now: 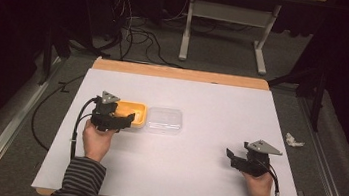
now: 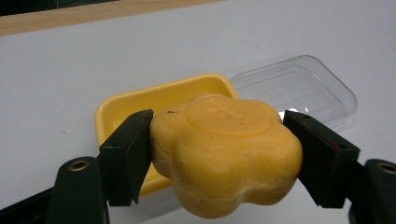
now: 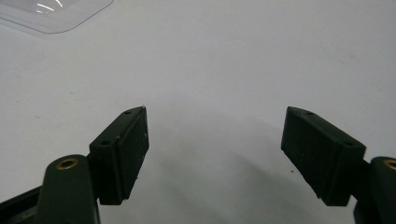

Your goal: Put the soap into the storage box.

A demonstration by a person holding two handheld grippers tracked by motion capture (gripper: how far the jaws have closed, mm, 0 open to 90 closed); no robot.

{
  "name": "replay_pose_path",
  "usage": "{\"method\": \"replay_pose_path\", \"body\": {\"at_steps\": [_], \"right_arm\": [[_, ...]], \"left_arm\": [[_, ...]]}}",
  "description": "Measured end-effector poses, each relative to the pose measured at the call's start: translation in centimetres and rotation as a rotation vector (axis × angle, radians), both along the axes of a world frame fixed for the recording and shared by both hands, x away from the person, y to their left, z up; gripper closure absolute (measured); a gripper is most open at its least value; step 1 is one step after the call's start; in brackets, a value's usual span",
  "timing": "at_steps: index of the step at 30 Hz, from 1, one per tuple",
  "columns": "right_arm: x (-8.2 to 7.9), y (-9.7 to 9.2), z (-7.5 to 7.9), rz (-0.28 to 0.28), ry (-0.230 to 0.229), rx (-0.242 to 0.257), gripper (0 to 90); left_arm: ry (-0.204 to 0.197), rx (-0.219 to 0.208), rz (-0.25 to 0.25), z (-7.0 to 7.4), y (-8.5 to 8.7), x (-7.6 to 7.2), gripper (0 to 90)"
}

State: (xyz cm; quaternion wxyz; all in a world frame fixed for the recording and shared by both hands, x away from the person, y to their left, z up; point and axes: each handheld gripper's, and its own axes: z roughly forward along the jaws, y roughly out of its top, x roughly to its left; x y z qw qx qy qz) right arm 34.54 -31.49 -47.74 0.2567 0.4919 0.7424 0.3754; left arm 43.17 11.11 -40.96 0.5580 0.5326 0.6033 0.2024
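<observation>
The big white table [image 1: 193, 171] has a wooden strip along its far edge; on it, a bit left of the middle and nearer the far edge than the near one, sits a yellow tray [image 1: 133, 112]; a clear lid [image 1: 164, 120] lies flat just beside the tray, on the side toward the right edge, and the two look like they touch; the left gripper [image 1: 127, 118] is at the near left part of the tray, held by the left hand [image 1: 97, 139]; its two black jaws pinch a yellow soap [image 2: 226, 151] shaped like a flower, one jaw on each side, and the soap is up in the air in front of the tray; the right gripper [image 1: 230, 154] is near the right edge of the table, well apart from the tray, held by the right hand [image 1: 258, 185]; its jaws are spread wide with only bare table between them
</observation>
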Motion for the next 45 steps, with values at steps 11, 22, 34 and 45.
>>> {"method": "replay_pose_path", "body": {"at_steps": [11,22,34,45], "right_arm": [[0.0,0.0,0.0,-0.003,-0.002,0.004,23.7],[0.0,0.0,0.0,0.000,-0.004,0.003,23.7],[-0.1,0.0,0.0,0.004,-0.003,0.004,24.1],[-0.1,0.1,0.0,0.009,-0.011,-0.001,25.0]], "left_arm": [[0.011,0.028,0.003,-0.4,-0.3,1.9,27.9],[0.033,0.021,0.030,-1.5,-0.5,3.8,27.9],[0.053,0.060,0.061,-3.2,-0.8,5.2,27.9],[0.065,0.036,0.067,-3.8,-1.0,5.8,27.8]]}}
